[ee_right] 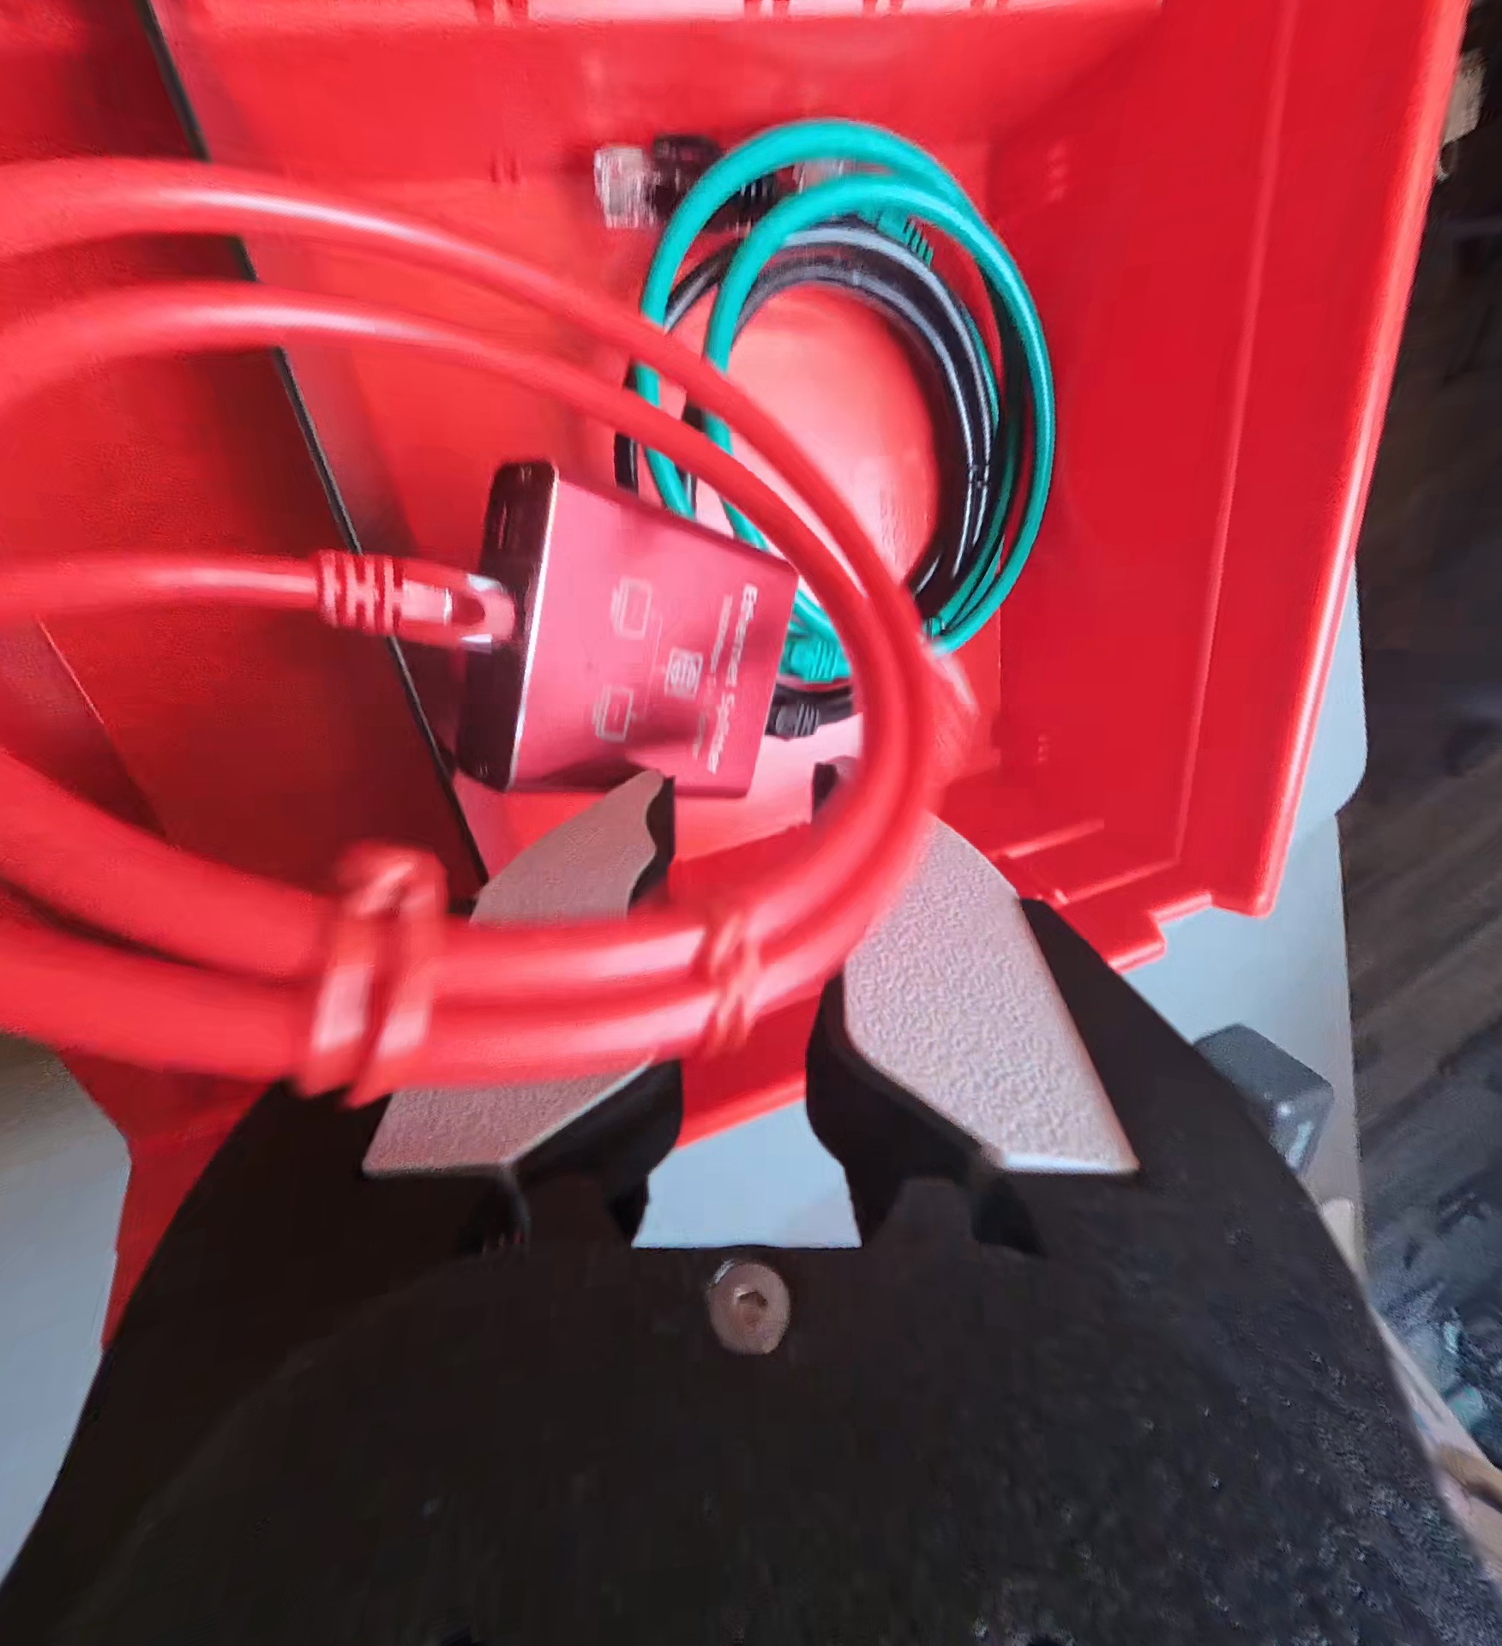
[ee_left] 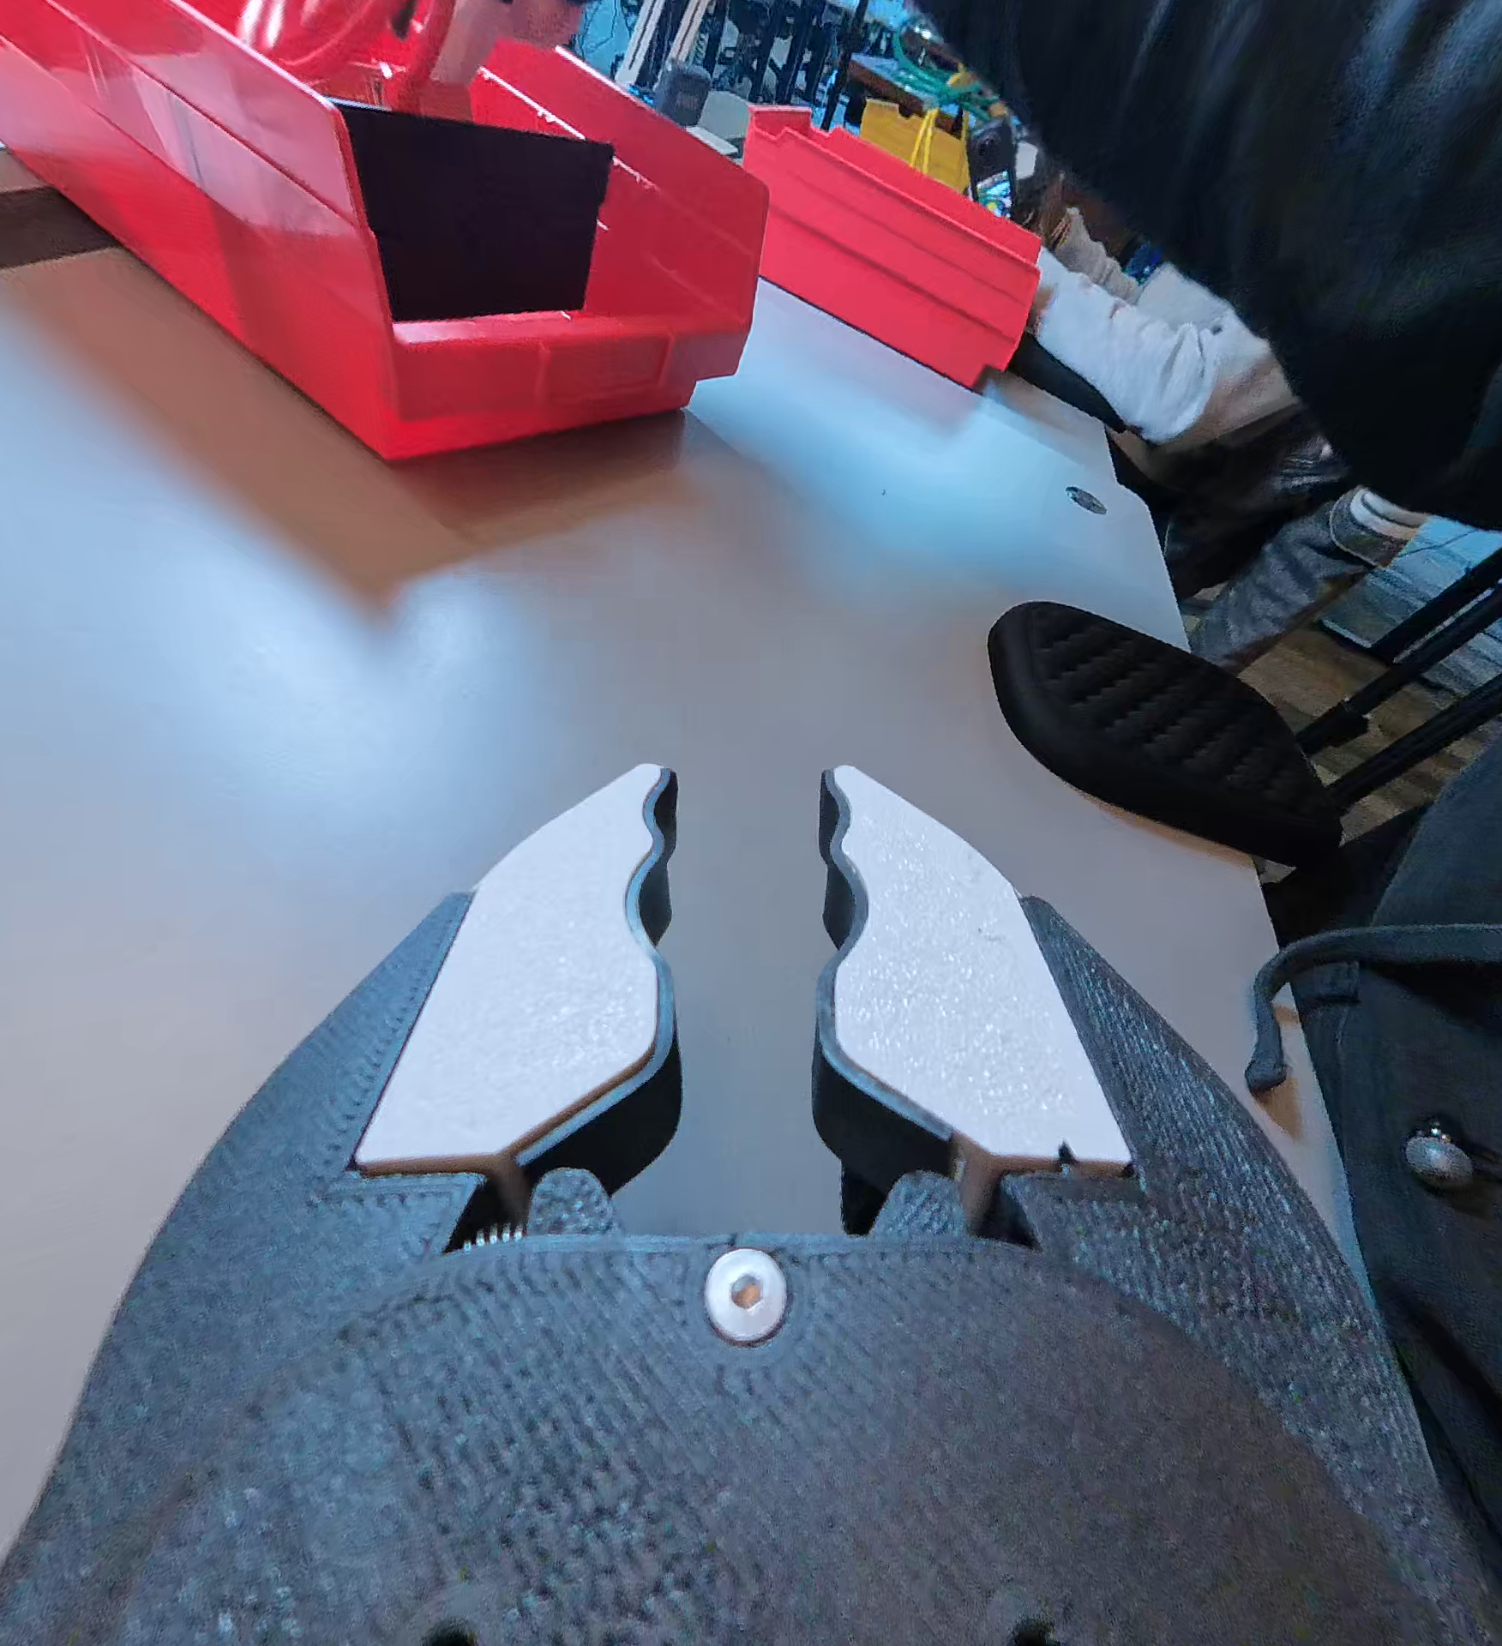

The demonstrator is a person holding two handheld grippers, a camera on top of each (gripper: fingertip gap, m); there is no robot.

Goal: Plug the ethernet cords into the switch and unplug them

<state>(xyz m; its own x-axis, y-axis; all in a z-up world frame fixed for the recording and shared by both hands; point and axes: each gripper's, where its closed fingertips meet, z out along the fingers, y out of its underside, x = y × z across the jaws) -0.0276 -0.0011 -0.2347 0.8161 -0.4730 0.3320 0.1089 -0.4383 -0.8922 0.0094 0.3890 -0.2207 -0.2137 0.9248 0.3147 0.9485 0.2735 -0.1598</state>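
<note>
Bearing white printed markings, switch (ee_right: pixel 640 637) lies in red bin (ee_right: pixel 1219 445).

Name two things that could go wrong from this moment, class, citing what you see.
1. The red cord lies looped across the open right tool, so it may snag or be pinched.
2. The green cord and black cord coil together behind the switch; pulling one could drag the other.
</note>
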